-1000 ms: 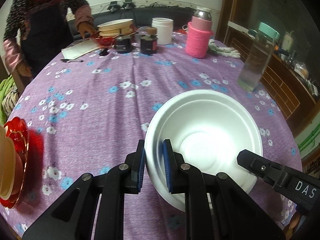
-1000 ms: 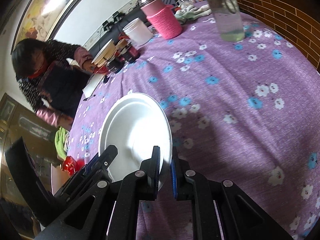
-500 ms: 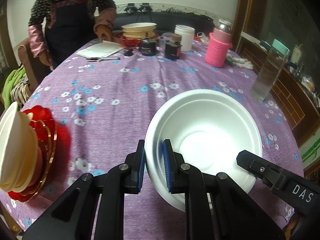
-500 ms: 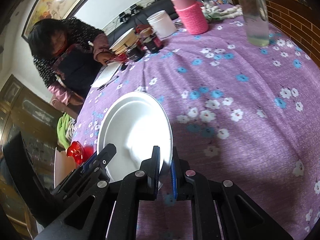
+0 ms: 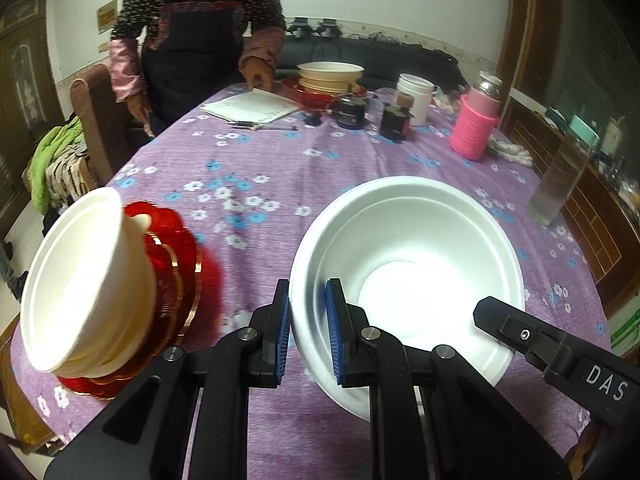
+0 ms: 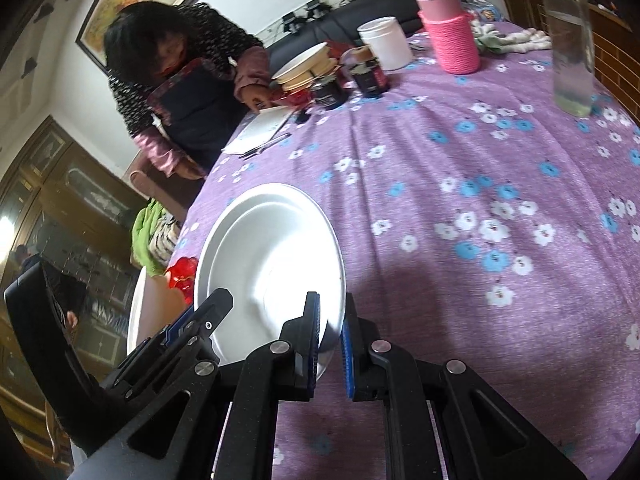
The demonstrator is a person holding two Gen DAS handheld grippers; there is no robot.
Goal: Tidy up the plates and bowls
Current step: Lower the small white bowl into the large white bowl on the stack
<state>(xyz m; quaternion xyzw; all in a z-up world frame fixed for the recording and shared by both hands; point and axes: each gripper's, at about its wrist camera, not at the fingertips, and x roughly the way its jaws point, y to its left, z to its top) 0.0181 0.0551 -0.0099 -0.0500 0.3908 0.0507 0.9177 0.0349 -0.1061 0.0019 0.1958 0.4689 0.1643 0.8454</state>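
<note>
From the left wrist view, the left gripper (image 5: 307, 328) was clamped on the near-left rim of the white foam bowl (image 5: 416, 264), one blue pad outside the wall and one inside, and the bowl was tipped toward the camera above the purple floral tablecloth (image 5: 256, 168). The right gripper (image 5: 496, 316) reached in from the lower right, its tip over the bowl's rim. To the left sat a stack of cream bowls (image 5: 84, 280), tilted, on red gold-edged plates (image 5: 180, 280). Far across the table a person (image 5: 200, 40) leaned over a sheet of paper (image 5: 252, 106), with another stack of bowls (image 5: 330, 76), a white jar (image 5: 414, 96), a pink-sleeved bottle (image 5: 476, 126) and a clear water bottle (image 5: 560, 176) along the far and right side. From the right wrist view, the right gripper (image 6: 330, 332) was pinched tight on the bowl's (image 6: 268, 264) near rim, and the left gripper (image 6: 188, 328) held the opposite edge at lower left. The red plates (image 6: 182, 276) peeked out just behind the bowl's left edge.
</note>
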